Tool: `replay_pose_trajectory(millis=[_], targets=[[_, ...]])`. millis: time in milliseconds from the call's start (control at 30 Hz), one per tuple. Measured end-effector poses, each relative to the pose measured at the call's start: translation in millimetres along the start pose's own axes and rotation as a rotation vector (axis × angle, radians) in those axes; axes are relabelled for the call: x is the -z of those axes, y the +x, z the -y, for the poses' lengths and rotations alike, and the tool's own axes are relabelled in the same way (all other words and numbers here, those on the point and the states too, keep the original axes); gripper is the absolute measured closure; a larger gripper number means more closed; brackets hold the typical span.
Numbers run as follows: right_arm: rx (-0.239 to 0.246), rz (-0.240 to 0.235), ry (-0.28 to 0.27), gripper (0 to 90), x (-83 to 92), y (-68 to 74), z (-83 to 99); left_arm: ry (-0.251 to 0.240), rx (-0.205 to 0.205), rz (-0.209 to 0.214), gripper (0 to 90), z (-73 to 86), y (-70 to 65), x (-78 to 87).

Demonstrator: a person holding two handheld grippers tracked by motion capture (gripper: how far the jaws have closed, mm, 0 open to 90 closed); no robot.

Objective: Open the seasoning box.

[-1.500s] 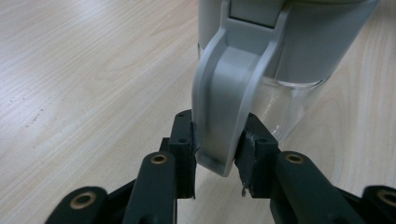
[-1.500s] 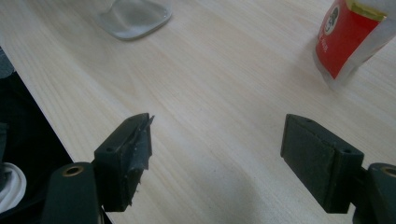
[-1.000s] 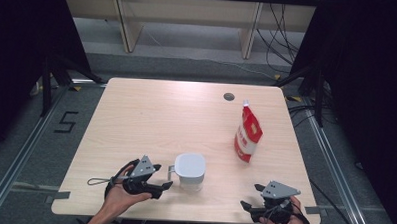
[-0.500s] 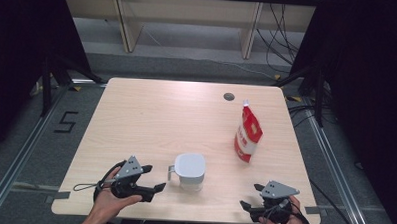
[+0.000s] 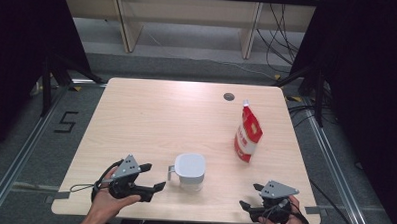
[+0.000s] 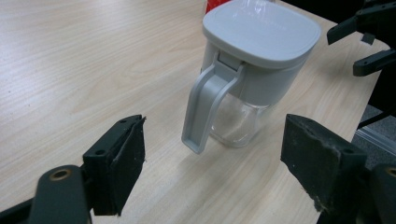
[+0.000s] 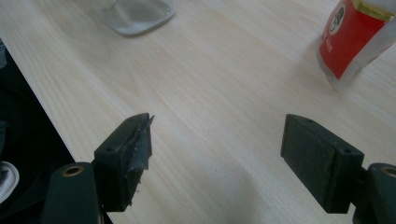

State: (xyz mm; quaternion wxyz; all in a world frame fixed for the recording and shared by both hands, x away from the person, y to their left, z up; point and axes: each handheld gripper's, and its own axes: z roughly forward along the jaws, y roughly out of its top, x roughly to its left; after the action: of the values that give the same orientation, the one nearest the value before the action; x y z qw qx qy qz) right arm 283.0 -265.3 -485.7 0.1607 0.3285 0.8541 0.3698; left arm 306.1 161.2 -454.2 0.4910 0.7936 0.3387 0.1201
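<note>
Standing on the table (image 5: 151, 115) near its front edge is a clear jug (image 5: 189, 171) with a grey lid and a grey handle; all positions below are taken from it. In the high view the handle points toward the left gripper (image 5: 153, 176), which lies just beside the jug on the handle side without touching it. Its jaws have just been opening and stand released, with nothing between them. The left gripper view adds detail unavailable from above: the jug (image 6: 252, 70) has a transparent lower body, its handle (image 6: 205, 107) hangs free of the table at its lower end, and the handle sits ahead of the gap between the two black jaws, not within it.

The right gripper (image 5: 250, 196) is on the jug's opposite side, well apart from it, at the front edge. Its jaws are likewise released and empty. The right gripper view shows bare wood between them and one worn, frayed pad.

A red pouch (image 5: 248, 133) stands behind the jug on the right gripper's side, upright, leaning slightly. A small dark round hole (image 5: 229, 97) lies farther back.
</note>
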Motion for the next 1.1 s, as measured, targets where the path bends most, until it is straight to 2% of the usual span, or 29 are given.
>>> replay_pose_trajectory(millis=[133, 200, 233, 300, 333, 400, 433, 500, 567, 600, 633, 667, 700, 733, 767, 867, 900, 1033, 1067, 1100], targets=[[-0.009, -0.007, -0.024, 23.5, -0.1, -1.1, -0.4, -0.029, 0.004, 0.006, 21.9, -5.6, -3.0, 2.5], [-0.011, -0.011, -0.028, 22.1, 0.0, -1.7, -0.7, -0.027, 0.001, 0.003, 22.7, -6.6, -3.5, 3.4], [-0.037, -0.030, -0.054, 19.6, -0.6, -1.6, -1.3, -0.034, 0.003, 0.010, 23.9, -7.9, -4.4, 3.1], [-0.041, -0.033, -0.062, 18.3, -0.6, -1.9, -1.7, -0.042, 0.008, 0.018, 26.3, -8.2, -4.5, 3.0], [-0.077, -0.029, -0.101, 16.8, 0.9, -1.8, -3.2, -0.047, 0.000, 0.029, 29.0, -9.6, -3.9, 3.7], [-0.078, -0.069, -0.126, 18.1, 1.0, -4.8, -4.9, -0.053, -0.005, 0.029, 37.7, -10.6, -3.3, 4.4], [-0.085, -0.057, -0.136, 19.8, 1.5, -4.1, -5.0, -0.067, -0.009, 0.038, 44.2, -12.6, -2.2, 4.4], [-0.066, -0.072, -0.123, 21.7, 0.6, -5.1, -6.0, -0.077, -0.015, 0.049, 54.8, -14.4, -1.3, 4.1], [-0.064, -0.053, -0.125, 25.3, 0.6, -5.2, -6.3, -0.086, -0.015, 0.057, 63.9, -15.7, -3.2, 2.1], [-0.072, -0.067, -0.122, 26.6, 0.7, -4.6, -6.9, -0.086, -0.047, 0.049, 67.5, -17.5, -3.3, 2.2], [-0.068, -0.033, -0.138, 27.5, 0.5, -3.7, -7.2, -0.098, -0.052, 0.050, 70.5, -18.7, -3.8, 1.1], [-0.068, -0.033, -0.138, 27.5, 0.5, -3.7, -7.2, -0.098, -0.052, 0.050, 73.2, -18.7, -3.8, 1.1], [-0.081, -0.043, -0.127, 29.0, 1.0, -2.6, -8.2, -0.102, -0.041, 0.050, 73.2, -19.9, -5.1, 0.6], [-0.102, -0.050, -0.112, 30.7, 0.4, -1.0, -9.3, -0.107, -0.038, 0.054, 77.8, -21.4, -5.1, -0.7], [-0.064, -0.036, -0.129, 31.5, -1.6, -3.8, -10.2, -0.106, -0.062, 0.061, 80.0, -24.6, -3.2, -3.3], [-0.064, -0.053, -0.121, 34.4, -2.5, -3.5, -11.6, -0.106, -0.059, 0.063, 83.6, -27.7, -3.5, -9.0], [-0.049, -0.047, -0.133, 34.9, -3.5, -2.6, -14.5, -0.104, -0.044, 0.072, 84.2, -30.6, -3.8, -13.7], [-0.040, -0.049, -0.141, 35.6, -6.1, -0.7, -18.3, -0.099, -0.057, 0.074, 86.0, -35.2, -4.5, -20.9], [-0.026, -0.054, -0.148, 36.0, -8.0, -0.3, -20.1, -0.099, -0.063, 0.071, 86.0, -36.1, -4.3, -22.9], [-0.033, -0.069, -0.139, 36.3, -10.2, 1.6, -21.9, -0.096, -0.057, 0.059, 87.0, -36.7, -4.9, -24.3]])
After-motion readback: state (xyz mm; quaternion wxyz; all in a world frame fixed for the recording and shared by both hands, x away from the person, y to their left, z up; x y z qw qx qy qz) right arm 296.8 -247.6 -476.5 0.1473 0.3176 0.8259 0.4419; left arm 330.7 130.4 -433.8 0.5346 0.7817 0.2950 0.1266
